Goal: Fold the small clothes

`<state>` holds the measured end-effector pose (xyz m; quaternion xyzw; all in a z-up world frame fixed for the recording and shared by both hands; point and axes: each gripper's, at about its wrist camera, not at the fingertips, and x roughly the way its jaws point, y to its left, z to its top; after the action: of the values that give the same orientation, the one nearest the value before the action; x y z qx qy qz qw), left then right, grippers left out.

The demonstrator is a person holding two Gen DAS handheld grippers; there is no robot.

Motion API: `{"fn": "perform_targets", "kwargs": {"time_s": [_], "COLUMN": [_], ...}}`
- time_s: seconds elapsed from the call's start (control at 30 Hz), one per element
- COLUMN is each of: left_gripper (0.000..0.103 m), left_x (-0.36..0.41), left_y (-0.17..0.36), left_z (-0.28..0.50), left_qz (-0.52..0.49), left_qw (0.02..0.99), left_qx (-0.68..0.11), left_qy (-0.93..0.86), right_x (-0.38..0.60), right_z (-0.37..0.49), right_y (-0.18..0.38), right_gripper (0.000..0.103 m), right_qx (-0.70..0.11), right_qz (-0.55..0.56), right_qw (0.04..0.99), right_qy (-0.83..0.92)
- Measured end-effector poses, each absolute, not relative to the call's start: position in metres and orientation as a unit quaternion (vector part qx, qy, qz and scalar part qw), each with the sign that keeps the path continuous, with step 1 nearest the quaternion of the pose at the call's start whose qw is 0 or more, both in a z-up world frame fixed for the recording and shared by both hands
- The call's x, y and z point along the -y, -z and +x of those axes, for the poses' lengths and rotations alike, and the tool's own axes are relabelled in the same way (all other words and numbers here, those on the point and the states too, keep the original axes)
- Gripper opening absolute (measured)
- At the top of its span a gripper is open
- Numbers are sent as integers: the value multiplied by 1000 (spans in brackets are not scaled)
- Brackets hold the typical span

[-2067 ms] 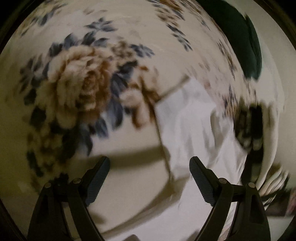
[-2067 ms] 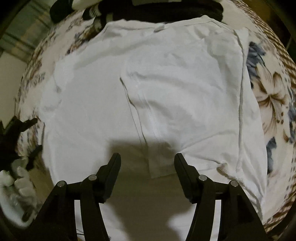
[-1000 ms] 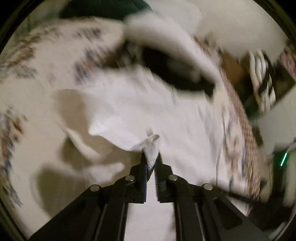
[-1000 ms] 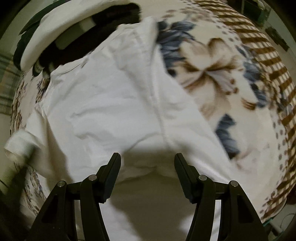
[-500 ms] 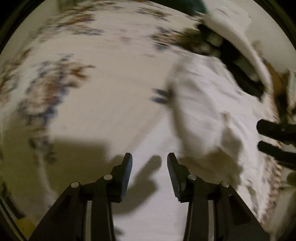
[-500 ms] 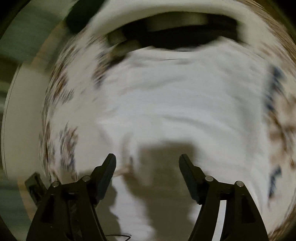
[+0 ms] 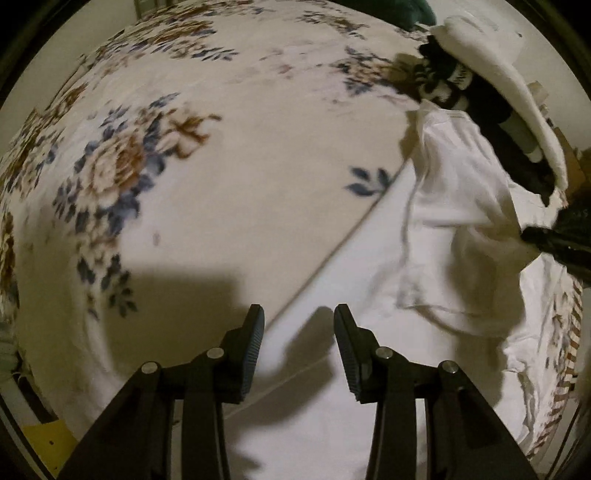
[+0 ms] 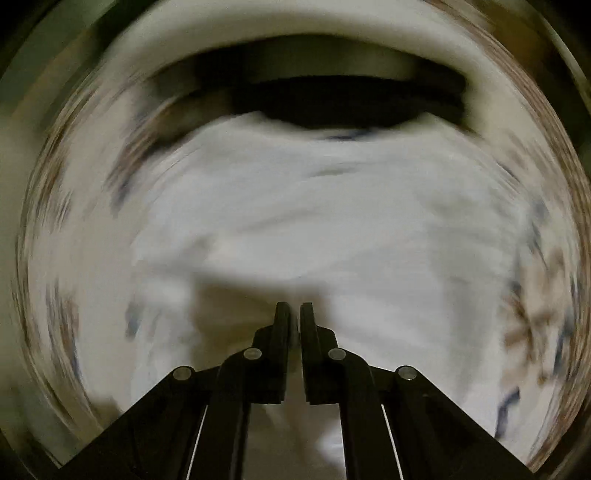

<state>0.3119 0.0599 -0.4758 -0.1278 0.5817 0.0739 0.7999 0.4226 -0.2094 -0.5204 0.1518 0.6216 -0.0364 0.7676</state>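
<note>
Left wrist view looks steeply down on a white shirt [image 7: 454,206] lying on a cream blanket [image 7: 207,155] printed with blue and brown flowers. The left gripper [image 7: 298,314] hangs above the shirt's straight edge, where white cloth meets the blanket; its jaws stand partly apart with nothing between them, only their shadow on the cloth below. Right of it, part of the shirt is bunched and lifted into a loose fold, and a dark tip of the right gripper [image 7: 543,236] pokes in from the right edge against that raised cloth. Beyond the shirt, toward the top right, lies a pile of black-and-white clothes [image 7: 476,92] under a thick white roll, with something dark green [image 7: 388,11] at the very top.

Right wrist view is smeared by motion (little detail survives). The right gripper's jaws have just been closing and now stand almost together, a thin sliver between them; whether they pinch cloth I cannot tell. White shirt fills the middle of this view, with the dark pile above it
</note>
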Motion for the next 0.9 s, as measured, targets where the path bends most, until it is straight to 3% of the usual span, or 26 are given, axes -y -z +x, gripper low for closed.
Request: {"fn": "perform_targets", "kwargs": {"time_s": [0.07, 0.13, 0.2, 0.27, 0.53, 0.6, 0.63, 0.67, 0.73, 0.77, 0.8, 0.9], "left_gripper": [37, 37, 37, 37, 37, 54, 74, 80, 80, 80, 80, 80], "left_x": [-54, -49, -43, -39, -55, -63, -67, -70, -76, -77, -77, -74], "left_y": [474, 472, 471, 470, 469, 473, 476, 479, 484, 485, 485, 482], "left_z": [320, 327, 338, 346, 354, 350, 349, 347, 345, 344, 343, 342], "left_qz": [-135, -138, -131, -122, -120, -118, -119, -121, -129, -131, -132, -130], "left_qw": [801, 803, 808, 812, 809, 805, 801, 798, 792, 790, 791, 796], "left_qx": [-580, -577, -572, -569, -571, -575, -579, -583, -588, -589, -588, -582], "left_qy": [-64, -57, -51, -47, -71, -86, -92, -97, -106, -106, -106, -100], "right_x": [256, 278, 281, 265, 194, 188, 191, 194, 197, 192, 192, 213], "right_z": [423, 421, 421, 422, 407, 394, 390, 388, 388, 391, 392, 395], "right_y": [526, 524, 512, 500, 494, 494, 501, 509, 529, 541, 545, 532], "right_gripper": [10, 20, 47, 59, 60, 60, 60, 60, 57, 35, 4, 2], "right_qx": [-634, -633, -617, -609, -645, -649, -657, -660, -665, -655, -650, -617], "right_qz": [216, 247, 259, 253, 175, 176, 193, 216, 261, 289, 302, 313], "right_qw": [739, 729, 741, 752, 740, 736, 726, 717, 698, 696, 696, 722], "right_qy": [71, 86, 65, 18, -73, -78, -68, -65, -51, -46, -40, -10]}}
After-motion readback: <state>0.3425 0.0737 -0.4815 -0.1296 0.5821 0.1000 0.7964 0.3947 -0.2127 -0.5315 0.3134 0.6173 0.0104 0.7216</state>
